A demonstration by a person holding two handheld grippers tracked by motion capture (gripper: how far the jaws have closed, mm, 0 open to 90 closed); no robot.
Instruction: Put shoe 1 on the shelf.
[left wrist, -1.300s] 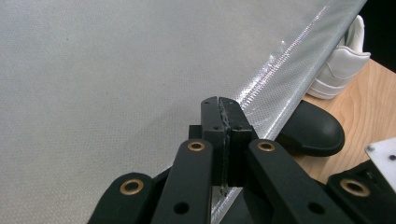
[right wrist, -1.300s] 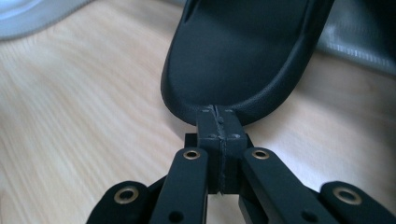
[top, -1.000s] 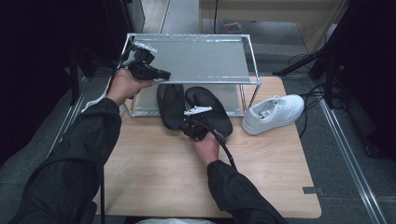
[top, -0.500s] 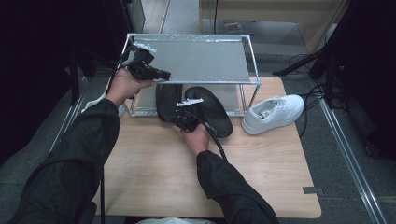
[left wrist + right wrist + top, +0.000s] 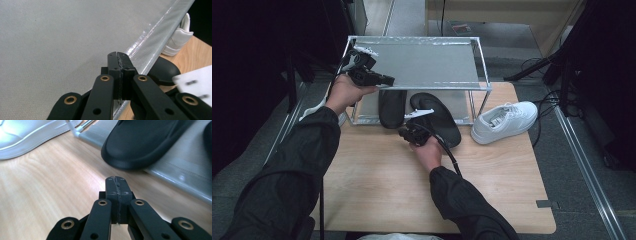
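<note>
Already both jaws were squeezed shut, holding nothing. The right gripper sat just beside the black slipper at the rack's bottom edge, at its seven o'clock. Best to open wide first, then pinch the sole's rim.

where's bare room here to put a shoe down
The rack's top shelf is bare right of the left gripper. The tabletop is open between the rack's front edge and the near edge, apart from the right forearm. It is crowded under the shelf, where two black sandals lie beside the right gripper, and at the white sneaker to the right.
</note>
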